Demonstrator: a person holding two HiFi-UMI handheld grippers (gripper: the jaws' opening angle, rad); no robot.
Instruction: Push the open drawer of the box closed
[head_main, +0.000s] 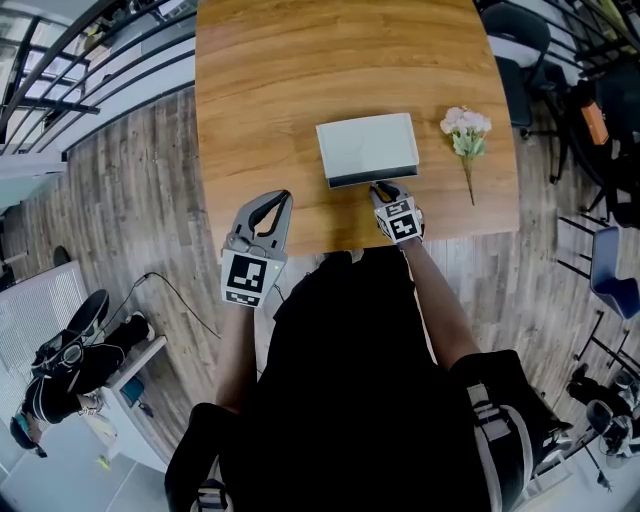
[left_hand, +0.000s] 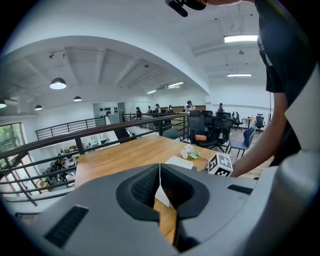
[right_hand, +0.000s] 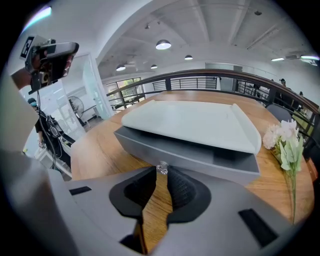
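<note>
White box at mid-tabletop, drawer protruding slightly toward near edge. Right tongs pinched together, tips against drawer's crystal knob. Left tongs pinched together, empty, at tabletop's near edge, apart from box. Flowers right of box.

An open-plan office (mezzanine level), with swivel chairs and a black railing.

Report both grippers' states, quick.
Left gripper: closed, empty.
Right gripper: closed on the knob of the drawer.
</note>
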